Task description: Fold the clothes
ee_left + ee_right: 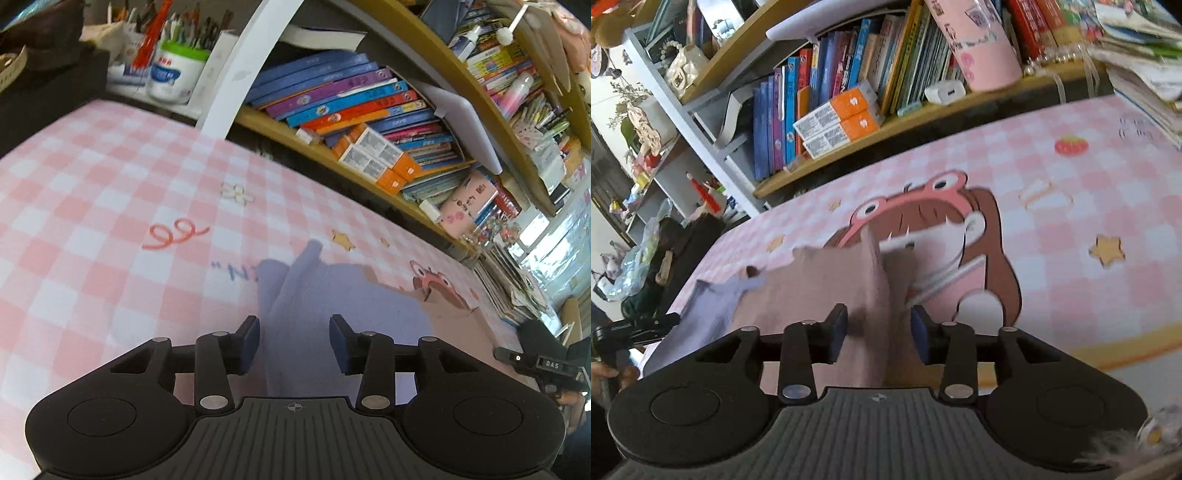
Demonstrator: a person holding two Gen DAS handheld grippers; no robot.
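your left claw and right claw both gape wide around raised folds of the lilac-and-pink garment, gripping nothing, ridges running straight ahead along the fingers.

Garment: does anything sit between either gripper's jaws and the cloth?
Nothing visible does. The left gripper has the lilac part of the garment between its open jaws; the right gripper straddles a raised pink fold, jaws open.
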